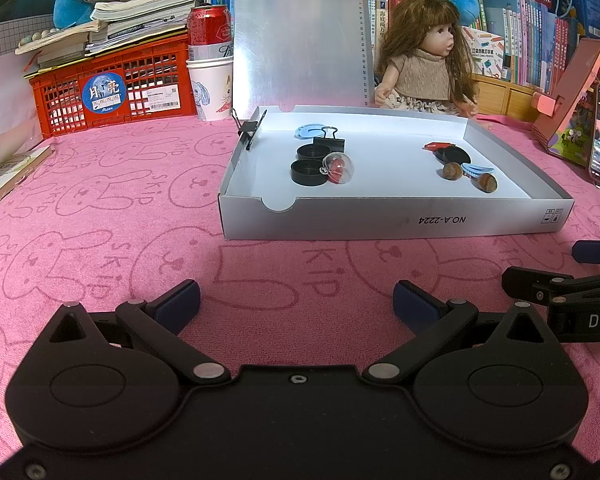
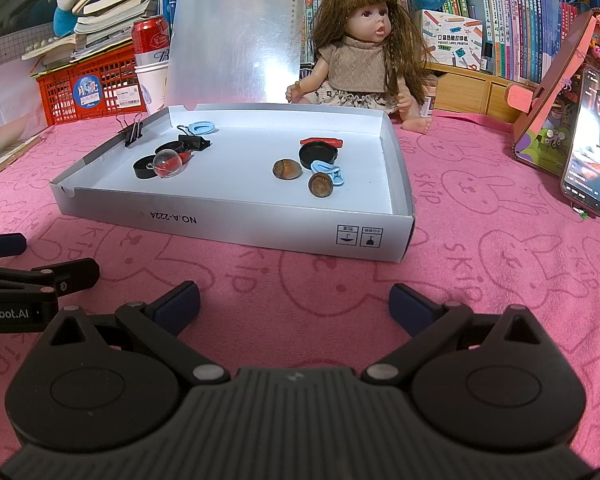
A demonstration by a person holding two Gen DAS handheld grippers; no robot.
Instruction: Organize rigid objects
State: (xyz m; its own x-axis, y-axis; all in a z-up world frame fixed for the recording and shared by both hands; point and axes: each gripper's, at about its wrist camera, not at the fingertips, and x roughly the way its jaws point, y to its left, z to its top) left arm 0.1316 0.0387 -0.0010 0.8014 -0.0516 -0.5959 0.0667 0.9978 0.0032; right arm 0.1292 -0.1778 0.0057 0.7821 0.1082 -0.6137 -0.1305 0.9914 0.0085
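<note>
Ahead of both grippers, a shallow white cardboard box (image 1: 396, 220) with its silver lid propped upright sits on the pink rabbit-print cloth (image 1: 100, 208). The left gripper (image 1: 296, 300) hovers low over the cloth with its blue-padded fingers spread wide and nothing between them; the box lies ahead and slightly to its right, well apart from the fingertips. The right gripper (image 2: 294, 300) is likewise spread and empty, with the box ahead and a little to its left.

Inside the box, two groups lie apart. On the left side are two round black caps (image 1: 309, 172), a clear plastic ball with a red piece inside (image 1: 337, 168) touching the nearer cap, a black binder clip (image 1: 329, 142) and a light blue clip (image 1: 310, 131). On the right side are two brown acorn-like nuts (image 2: 287, 169), a light blue plastic clip (image 2: 328, 170) between them, a round black lid (image 2: 318, 154) and a red piece (image 2: 322, 142) behind it. Another black binder clip (image 2: 131, 128) grips the box's left wall. A long-haired doll (image 2: 364, 44) sits behind the box, and a lit phone (image 2: 590, 140) leans at the right.
</note>
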